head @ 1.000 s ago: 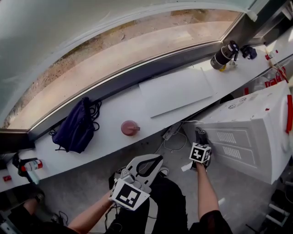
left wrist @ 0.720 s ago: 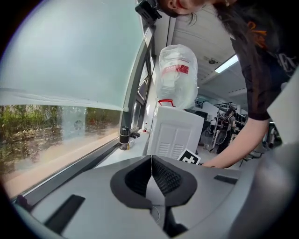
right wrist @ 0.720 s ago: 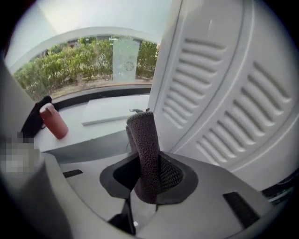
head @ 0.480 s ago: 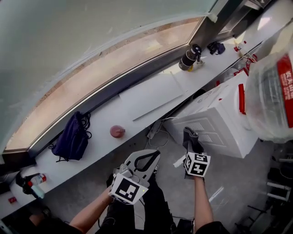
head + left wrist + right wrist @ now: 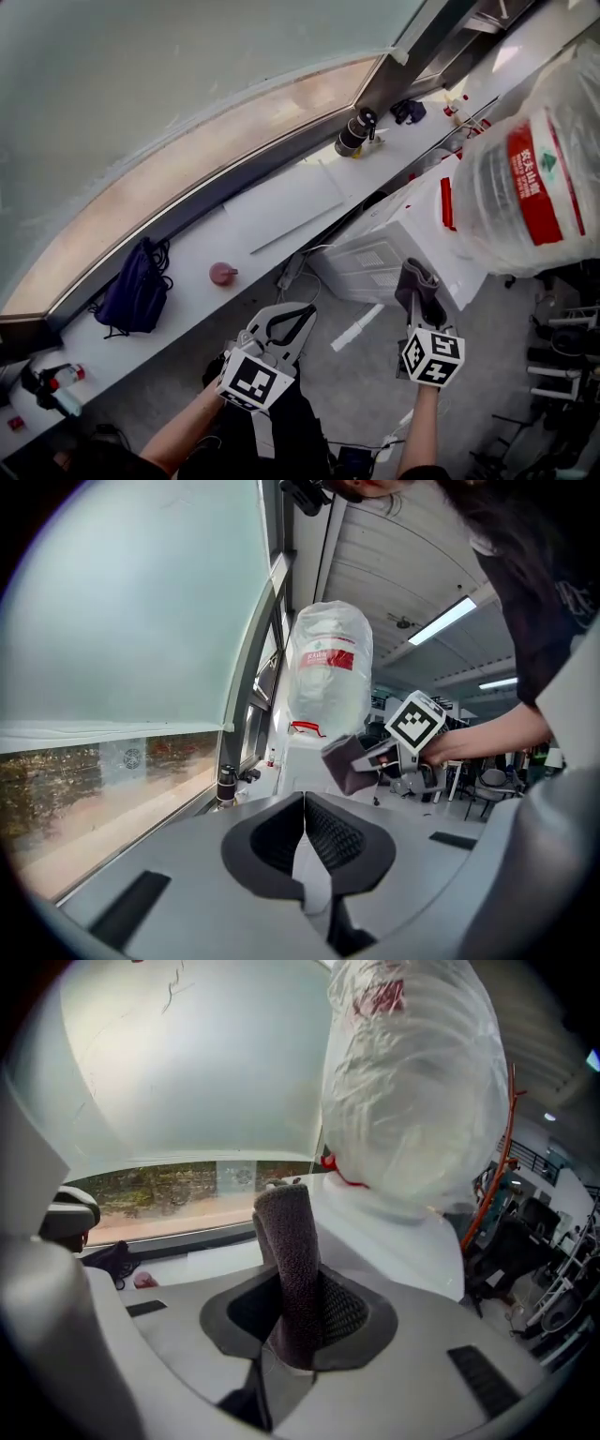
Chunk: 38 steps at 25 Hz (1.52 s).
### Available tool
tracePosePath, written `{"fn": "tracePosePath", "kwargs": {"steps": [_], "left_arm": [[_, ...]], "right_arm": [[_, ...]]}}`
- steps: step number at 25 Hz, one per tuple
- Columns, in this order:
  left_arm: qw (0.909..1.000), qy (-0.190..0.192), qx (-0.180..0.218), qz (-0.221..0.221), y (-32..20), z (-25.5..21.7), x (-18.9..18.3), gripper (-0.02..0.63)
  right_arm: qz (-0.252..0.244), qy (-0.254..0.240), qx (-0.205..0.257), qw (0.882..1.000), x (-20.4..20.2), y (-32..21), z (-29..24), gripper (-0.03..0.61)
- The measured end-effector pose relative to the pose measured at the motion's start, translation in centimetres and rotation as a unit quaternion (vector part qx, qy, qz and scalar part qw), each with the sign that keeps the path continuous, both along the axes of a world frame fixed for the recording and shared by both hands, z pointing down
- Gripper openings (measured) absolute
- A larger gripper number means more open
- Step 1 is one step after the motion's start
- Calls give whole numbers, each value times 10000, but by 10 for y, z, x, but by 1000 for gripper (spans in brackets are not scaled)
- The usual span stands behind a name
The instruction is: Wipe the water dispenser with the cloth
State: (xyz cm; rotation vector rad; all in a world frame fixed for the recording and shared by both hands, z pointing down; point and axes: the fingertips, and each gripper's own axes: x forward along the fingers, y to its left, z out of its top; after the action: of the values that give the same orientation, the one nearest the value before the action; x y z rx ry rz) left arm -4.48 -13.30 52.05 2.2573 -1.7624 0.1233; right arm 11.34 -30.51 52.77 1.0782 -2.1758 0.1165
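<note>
The white water dispenser (image 5: 375,253) stands against the window ledge with a big clear bottle (image 5: 530,173) on top, red label outward. My right gripper (image 5: 420,305) is shut on a grey-brown cloth (image 5: 418,286) that sticks up out of its jaws, just in front of the dispenser's side. I cannot tell whether the cloth touches it. In the right gripper view the cloth (image 5: 289,1251) rises from the gripper (image 5: 298,1288) before the dispenser (image 5: 394,1237) and bottle (image 5: 412,1082). My left gripper (image 5: 298,314) hangs shut and empty to the left. The left gripper (image 5: 305,803) faces the bottle (image 5: 328,663) and the cloth (image 5: 341,761).
The white window ledge (image 5: 187,253) carries a navy bag (image 5: 131,289), a small red round thing (image 5: 222,273), a flat white board (image 5: 281,202) and a dark flask (image 5: 353,134). A power strip with cables (image 5: 291,272) lies on the floor beside the dispenser. Chairs and stands crowd the far right (image 5: 562,375).
The head view has swung right, bringing the bottle into sight. My right gripper with the cloth has drawn back and lower from the dispenser's side. The left gripper has hardly moved.
</note>
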Motion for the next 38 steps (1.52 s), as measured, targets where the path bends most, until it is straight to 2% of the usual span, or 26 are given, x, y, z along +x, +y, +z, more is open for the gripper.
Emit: {"fn": "tracePosePath", "kwargs": {"steps": [4, 6, 10, 14, 26, 33, 38], "left_arm": [[9999, 85, -42, -45, 2, 4, -1, 17], [9999, 117, -58, -66, 1, 6, -1, 18], [9998, 84, -129, 88, 1, 19, 5, 17], [9998, 18, -157, 86, 0, 34, 10, 17], [9989, -14, -285, -380, -18, 105, 6, 17], [9980, 67, -466, -413, -19, 162, 17, 18], [9975, 86, -552, -440, -15, 191, 14, 18]], "right_arm": [[120, 172, 303, 9993, 16, -14, -16, 101], [194, 239, 362, 9989, 21, -20, -8, 101], [301, 64, 306, 9991, 20, -28, 28, 103], [418, 233, 59, 9988, 21, -31, 83, 103], [635, 737, -815, 9919, 30, -43, 268, 101], [537, 1251, -1187, 9836, 27, -43, 382, 101], [698, 1542, -1460, 9747, 28, -43, 441, 101]]}}
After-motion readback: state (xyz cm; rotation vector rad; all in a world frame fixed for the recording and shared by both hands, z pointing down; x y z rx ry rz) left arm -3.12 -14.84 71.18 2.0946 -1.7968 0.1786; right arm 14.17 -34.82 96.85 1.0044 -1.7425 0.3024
